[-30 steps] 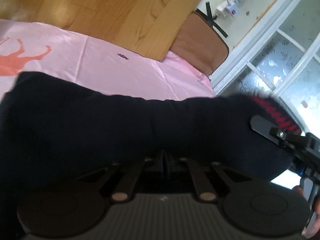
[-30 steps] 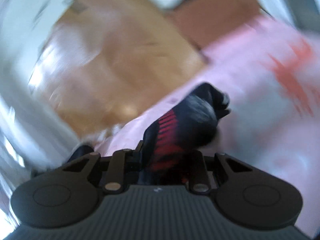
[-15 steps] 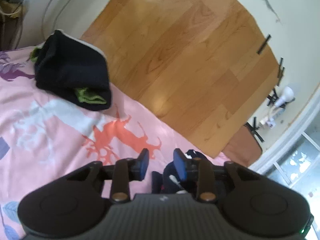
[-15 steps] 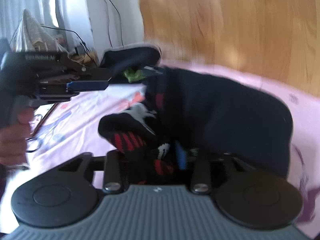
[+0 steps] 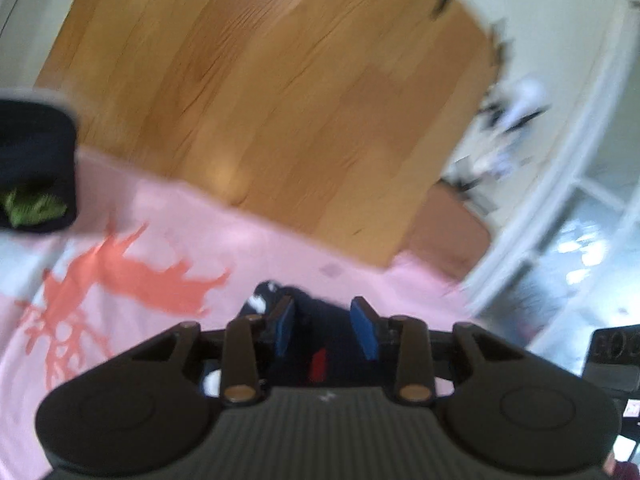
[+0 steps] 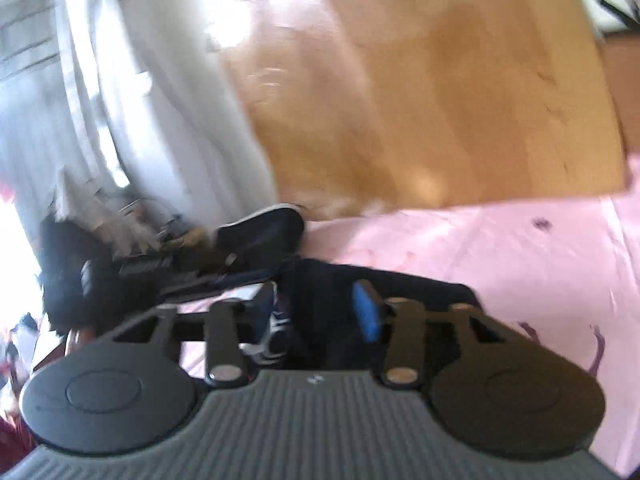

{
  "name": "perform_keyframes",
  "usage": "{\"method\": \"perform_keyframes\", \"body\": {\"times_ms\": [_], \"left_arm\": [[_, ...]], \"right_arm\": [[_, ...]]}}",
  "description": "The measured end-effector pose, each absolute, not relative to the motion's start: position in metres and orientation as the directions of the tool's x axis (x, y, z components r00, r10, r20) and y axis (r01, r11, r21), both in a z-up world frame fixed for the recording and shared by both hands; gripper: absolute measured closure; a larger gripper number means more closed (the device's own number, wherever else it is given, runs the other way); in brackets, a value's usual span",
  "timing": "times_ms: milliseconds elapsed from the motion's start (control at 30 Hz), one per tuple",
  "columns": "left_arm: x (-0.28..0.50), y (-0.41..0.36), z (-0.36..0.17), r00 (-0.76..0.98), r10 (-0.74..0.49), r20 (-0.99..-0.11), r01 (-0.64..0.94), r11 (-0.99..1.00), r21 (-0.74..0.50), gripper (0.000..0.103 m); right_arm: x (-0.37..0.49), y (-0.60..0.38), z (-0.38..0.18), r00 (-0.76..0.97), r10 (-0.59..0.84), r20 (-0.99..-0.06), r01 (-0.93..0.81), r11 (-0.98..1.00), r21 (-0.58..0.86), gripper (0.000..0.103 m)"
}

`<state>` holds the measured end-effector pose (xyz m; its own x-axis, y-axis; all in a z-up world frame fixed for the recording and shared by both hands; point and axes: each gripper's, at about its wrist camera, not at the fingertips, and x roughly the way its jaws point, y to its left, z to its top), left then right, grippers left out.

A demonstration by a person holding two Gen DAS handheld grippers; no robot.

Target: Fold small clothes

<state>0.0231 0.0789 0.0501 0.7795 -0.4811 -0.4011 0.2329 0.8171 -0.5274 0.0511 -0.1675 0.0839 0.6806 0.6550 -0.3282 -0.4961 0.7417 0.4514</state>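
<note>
Where wood floor point(image 5: 280, 92) ends — pink sheet point(image 5: 132, 216) (deer-printed).

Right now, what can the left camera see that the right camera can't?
Only the left view shows the orange deer print on the sheet and a folded dark bundle with green inside. Only the right view shows a white curtain and a shoe on the floor. Both show the pink sheet, the wood floor and the dark sock.
</note>
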Motion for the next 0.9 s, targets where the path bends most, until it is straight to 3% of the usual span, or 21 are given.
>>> {"method": "perform_keyframes", "body": {"times_ms": [33,67,100,133,200,267,300,333,367,400,433,467,600,767,833,900], "left_arm": [[0.039,0.077,0.036,0.745,-0.464,-0.48,0.182,0.833,-0.522,0.074],[0.049,0.077,0.02,0.709,-0.455,-0.539,0.138,0.839,-0.527,0.072],[0.051,0.08,0.009,0.724,-0.452,-0.522,0.127,0.831,-0.542,0.072],[0.05,0.082,0.008,0.726,-0.461,-0.51,0.14,0.826,-0.546,0.072],[0.045,0.087,0.017,0.712,-0.475,-0.517,0.144,0.819,-0.555,0.072],[0.033,0.099,0.032,0.718,-0.499,-0.486,0.169,0.801,-0.574,0.067],[0.022,0.108,0.041,0.741,-0.494,-0.455,0.184,0.8,-0.571,0.066],[0.012,0.115,0.049,0.768,-0.465,-0.441,0.182,0.818,-0.545,0.056],[0.004,0.121,0.057,0.791,-0.426,-0.44,0.17,0.843,-0.511,0.039],[-0.005,0.129,0.061,0.802,-0.403,-0.442,0.16,0.857,-0.491,0.032],[-0.009,0.134,0.061,0.795,-0.41,-0.447,0.163,0.854,-0.495,0.019],[-0.011,0.138,0.058,0.771,-0.442,-0.459,0.175,0.839,-0.515,0.013],[-0.003,0.135,0.026,0.63,-0.585,-0.51,0.176,0.748,-0.64,0.009],[0.013,0.121,-0.019,0.526,-0.717,-0.458,0.122,0.597,-0.793,0.0],[0.004,0.102,-0.02,0.557,-0.697,-0.453,0.212,0.646,-0.733,0.001],[-0.002,0.084,-0.018,0.589,-0.657,-0.47,0.257,0.704,-0.662,0.002]], "right_arm": [[0.066,-0.164,0.072,0.677,0.628,-0.383,-0.461,0.768,0.445,0.065],[0.079,-0.16,0.058,0.668,0.605,-0.433,-0.434,0.79,0.433,0.076],[0.087,-0.159,0.045,0.661,0.605,-0.444,-0.425,0.79,0.443,0.089],[0.093,-0.164,0.036,0.653,0.633,-0.416,-0.418,0.759,0.499,0.093],[0.101,-0.172,0.033,0.631,0.664,-0.401,-0.355,0.707,0.612,0.095],[0.094,-0.179,0.041,0.626,0.673,-0.394,-0.364,0.699,0.616,0.094],[0.085,-0.185,0.045,0.629,0.679,-0.378,-0.368,0.688,0.625,0.089],[0.075,-0.196,0.051,0.639,0.685,-0.349,-0.373,0.674,0.638,0.083],[0.066,-0.204,0.056,0.661,0.679,-0.319,-0.379,0.669,0.639,0.057],[0.056,-0.212,0.06,0.696,0.657,-0.289,-0.376,0.677,0.633,0.027],[0.045,-0.225,0.062,0.722,0.638,-0.267,-0.371,0.683,0.629,0.017],[0.038,-0.234,0.06,0.731,0.63,-0.262,-0.363,0.684,0.632,0.015],[0.035,-0.242,0.028,0.668,0.652,-0.359,-0.283,0.669,0.688,0.015],[0.055,-0.207,0.0,0.57,0.722,-0.392,-0.296,0.625,0.722,0.015],[0.058,-0.189,-0.007,0.551,0.738,-0.389,-0.332,0.621,0.71,0.021],[0.058,-0.169,-0.002,0.563,0.725,-0.396,-0.367,0.649,0.667,0.02]]}}
